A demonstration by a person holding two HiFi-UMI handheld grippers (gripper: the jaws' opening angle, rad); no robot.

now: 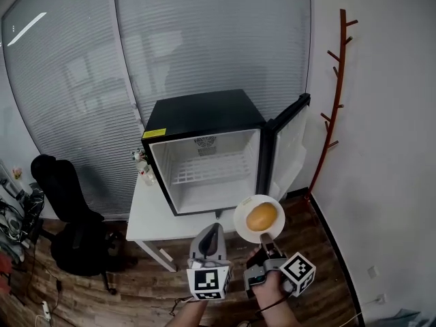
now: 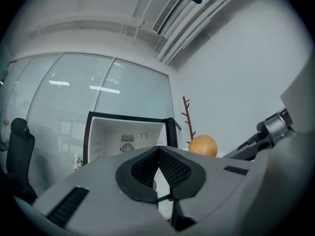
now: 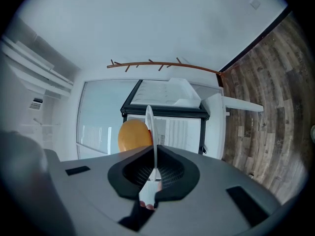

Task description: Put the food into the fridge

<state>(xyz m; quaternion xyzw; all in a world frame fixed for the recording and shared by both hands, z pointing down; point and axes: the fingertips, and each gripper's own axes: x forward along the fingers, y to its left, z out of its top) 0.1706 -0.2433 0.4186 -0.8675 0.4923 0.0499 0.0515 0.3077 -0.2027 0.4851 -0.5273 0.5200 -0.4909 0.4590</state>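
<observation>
In the head view, the white desk (image 1: 146, 216) is carrying a black mini fridge (image 1: 204, 114) at the middle. Its white cavity is facing the person, and its wire shelf (image 1: 208, 169) is sitting bare inside.

Below the cavity, at about 6 o'clock from it, the left tongs (image 1: 215, 229) are hovering in front of the desk edge. The left gripper view is showing these tongs (image 2: 158, 154) pressed together with nothing between the pads.

Just to their right, the right tongs (image 1: 267, 240) are clamping the near rim of a white plate (image 1: 240, 213). The right gripper view is showing the rim running edge-on between the closed pads of the tongs (image 3: 153, 167).

The plate is reaching out from the tongs toward 12 o'clock. On it is lying the food (image 1: 261, 216), a round golden-brown piece, perhaps a bun, though the view is not settling that.

The relation that matters is this: the fridge opening is lying at about 11 o'clock from the plate, near but not yet reached. The open door (image 1: 289, 148) is standing at about 1 o'clock from the plate, close beside its line of travel.

The right hand is the one bearing the load and is the nearer to the opening's right side. So the plate is probably needing to go in up and leftward, keeping level and clear of the door's edge.
</observation>
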